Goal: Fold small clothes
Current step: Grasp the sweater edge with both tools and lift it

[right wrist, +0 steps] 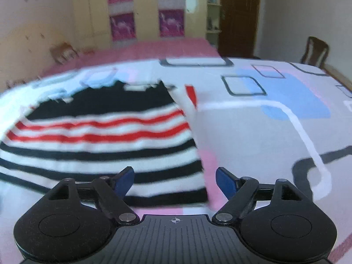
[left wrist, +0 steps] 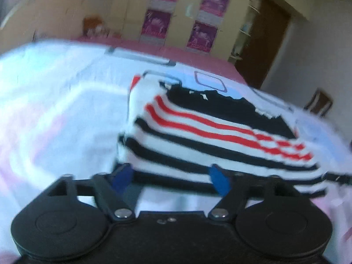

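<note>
We look down along both tongs at a striped sweater (right wrist: 105, 136) lying folded on a bed, on a sheet (right wrist: 253, 136) patterned with blue patches, pink areas and dark outlined rectangles. The sweater shows a black band at its far edge, then red and white stripes, then black and white stripes nearest us.

In the left wrist view, the left tongs (left wrist: 170, 179) stand open, their blue fingertips (left wrist: 219, 179) spread over the sweater's near edge; the picture is blurred, and we cannot tell whether they touch the cloth, but nothing is pinched between them. In the right wrist view, the right tongs (right wrist: 175, 181) are likewise open and empty, parted wide over the sweater's near right corner: the left tip lies over the striped cloth, the right tip (right wrist: 225, 181) over pink sheet just beside the sweater's edge.

Beyond the patterned sheet we see a pink bedspread (right wrist: 154, 48), and behind it a pale yellow wardrobe (right wrist: 94, 11) carrying four magenta posters (right wrist: 122, 25). A dark brown door (right wrist: 239, 15) stands to the right, and a wooden chair (right wrist: 314, 50) sits by the white wall, well apart from the sweater.
</note>
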`<act>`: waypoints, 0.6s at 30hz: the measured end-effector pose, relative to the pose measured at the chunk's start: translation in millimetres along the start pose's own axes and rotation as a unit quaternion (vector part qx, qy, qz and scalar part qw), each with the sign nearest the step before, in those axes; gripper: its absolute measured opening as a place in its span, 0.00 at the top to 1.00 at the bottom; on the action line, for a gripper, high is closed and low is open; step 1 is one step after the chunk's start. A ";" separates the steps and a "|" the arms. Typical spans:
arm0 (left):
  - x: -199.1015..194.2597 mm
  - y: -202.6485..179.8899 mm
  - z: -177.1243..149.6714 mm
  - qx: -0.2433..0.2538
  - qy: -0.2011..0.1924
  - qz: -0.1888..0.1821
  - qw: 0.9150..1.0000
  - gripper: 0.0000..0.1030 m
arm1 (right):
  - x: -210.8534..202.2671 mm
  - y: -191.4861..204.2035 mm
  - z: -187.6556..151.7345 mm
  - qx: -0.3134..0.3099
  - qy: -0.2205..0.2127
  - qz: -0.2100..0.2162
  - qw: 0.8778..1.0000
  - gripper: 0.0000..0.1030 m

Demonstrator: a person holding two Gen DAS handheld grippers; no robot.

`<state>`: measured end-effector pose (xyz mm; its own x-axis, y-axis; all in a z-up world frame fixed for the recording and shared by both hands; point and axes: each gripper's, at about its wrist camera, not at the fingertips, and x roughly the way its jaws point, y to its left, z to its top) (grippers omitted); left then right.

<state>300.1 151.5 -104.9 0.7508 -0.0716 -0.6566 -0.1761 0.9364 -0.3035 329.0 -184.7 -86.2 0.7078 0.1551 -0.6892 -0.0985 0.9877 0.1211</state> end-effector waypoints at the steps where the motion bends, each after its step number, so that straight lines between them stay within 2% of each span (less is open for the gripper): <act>1: 4.5 6.0 -2.5 -0.039 0.006 -0.011 0.999 0.36 | -0.9 2.7 2.3 0.002 -0.005 0.011 1.000 0.24; 2: 10.6 12.5 -4.9 -0.077 0.010 -0.025 0.997 0.43 | -0.8 6.5 4.5 0.001 -0.012 0.020 1.000 0.30; 3: 18.1 19.7 -7.1 -0.116 0.015 -0.033 0.993 0.48 | 0.7 11.0 7.2 0.000 -0.016 0.033 0.999 0.55; 4: 25.8 27.0 -9.2 -0.154 0.019 -0.036 0.987 0.52 | 4.9 15.3 10.7 0.004 -0.013 0.048 0.999 0.68; 5: 30.7 32.2 -10.9 -0.186 0.010 -0.046 0.981 0.52 | 9.7 18.2 14.5 0.011 -0.009 0.064 0.998 0.90; 6: 34.5 37.8 -11.4 -0.214 -0.005 -0.055 0.975 0.52 | 15.3 21.9 18.5 0.021 -0.009 0.084 0.996 0.97; 8: 44.3 44.2 -9.6 -0.247 -0.023 -0.061 0.967 0.54 | 25.8 31.7 25.4 0.023 -0.011 0.100 0.995 0.97; 12: 64.1 50.4 -2.9 -0.274 -0.054 -0.067 0.958 0.60 | 61.6 59.9 41.4 0.011 0.014 0.130 0.991 0.97; 16: 81.0 55.6 6.1 -0.294 -0.060 -0.068 0.951 0.70 | 88.9 84.2 48.1 0.003 0.030 0.150 0.988 0.97; 17: 84.4 56.5 8.2 -0.298 -0.058 -0.070 0.950 0.77 | 93.5 89.9 49.8 0.003 0.032 0.154 0.988 0.97; 18: 87.3 57.1 10.5 -0.296 -0.052 -0.071 0.951 0.80 | 97.1 95.1 51.3 0.002 0.032 0.159 0.987 0.97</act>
<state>362.4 202.4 -172.3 0.8473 -0.1203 -0.5173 -0.3722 0.5603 -0.7400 424.3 -76.6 -104.9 0.5959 0.4581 -0.6595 -0.3063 0.8889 0.3407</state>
